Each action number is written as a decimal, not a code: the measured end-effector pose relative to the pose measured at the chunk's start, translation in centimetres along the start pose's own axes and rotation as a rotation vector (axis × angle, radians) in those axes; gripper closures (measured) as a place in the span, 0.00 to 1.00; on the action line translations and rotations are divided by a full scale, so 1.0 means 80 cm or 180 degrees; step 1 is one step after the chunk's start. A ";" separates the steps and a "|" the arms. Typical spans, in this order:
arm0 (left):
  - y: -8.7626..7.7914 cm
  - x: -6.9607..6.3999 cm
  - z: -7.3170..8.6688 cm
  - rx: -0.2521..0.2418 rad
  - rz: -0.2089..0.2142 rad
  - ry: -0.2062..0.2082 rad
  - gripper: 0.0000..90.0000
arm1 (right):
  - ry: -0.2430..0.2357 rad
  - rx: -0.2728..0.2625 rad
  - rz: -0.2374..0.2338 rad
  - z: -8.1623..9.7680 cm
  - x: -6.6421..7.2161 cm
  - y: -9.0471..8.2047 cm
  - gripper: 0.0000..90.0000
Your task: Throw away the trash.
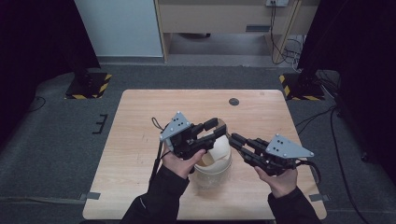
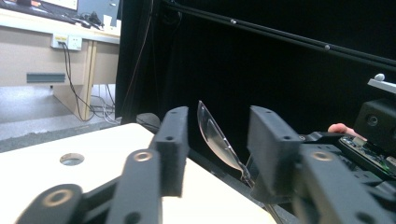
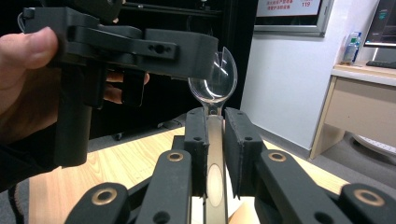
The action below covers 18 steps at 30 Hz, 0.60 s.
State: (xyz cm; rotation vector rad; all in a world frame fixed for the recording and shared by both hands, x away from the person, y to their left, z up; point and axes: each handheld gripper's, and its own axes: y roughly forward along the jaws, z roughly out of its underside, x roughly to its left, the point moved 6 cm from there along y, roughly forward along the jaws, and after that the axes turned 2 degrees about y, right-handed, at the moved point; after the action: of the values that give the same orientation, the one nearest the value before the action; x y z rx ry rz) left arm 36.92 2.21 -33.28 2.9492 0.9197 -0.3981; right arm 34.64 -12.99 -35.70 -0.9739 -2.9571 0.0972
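From above I see my left gripper and right gripper meeting over a white bowl that stands near the table's six-o'clock edge, at the table's middle left to right. That view hides what I hold; my right gripper view gives it: one clear plastic spoon, its handle clamped between my right jaws, which stand fully closed on it, the spoon's bowl rising at twelve o'clock from them. There my left gripper comes in from nine o'clock, one jaw lying against the spoon's bowl. My left gripper view turns the spoon edge-on: it stands between my two left jaws, nearer the one at nine o'clock, with a clear gap to the one at three o'clock, so my left jaws are part open and do not pinch it yet. That view also shows a round hole in the table top at nine o'clock, which from above sits at twelve o'clock. Counted: two grippers, one spoon, one bowl, one hole. From above the bowl seems to hold something pale and tan; I cannot tell what it is.
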 end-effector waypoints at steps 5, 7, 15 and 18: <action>0.000 -0.001 -0.001 -0.0010 0.0035 -0.0001 0.82 | -0.0009 0.0021 -0.0002 0.001 0.001 0.002 0.89; -0.001 -0.003 -0.002 -0.0038 0.0061 0.0032 0.85 | 0.0001 0.0021 -0.0008 0.002 0.002 0.003 0.89; -0.008 -0.009 -0.009 -0.0115 0.0145 0.0099 0.93 | 0.0009 -0.0017 -0.0043 -0.001 0.007 0.004 0.89; -0.014 -0.009 -0.017 -0.0182 0.0139 0.0122 0.93 | 0.0020 -0.0053 -0.0036 -0.005 0.006 0.001 0.85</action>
State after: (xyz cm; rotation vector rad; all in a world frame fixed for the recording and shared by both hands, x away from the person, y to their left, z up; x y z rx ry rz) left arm 36.04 2.84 -31.74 2.9288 0.8536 -0.3096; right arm 34.36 -12.61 -35.28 -0.9575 -2.9620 0.0694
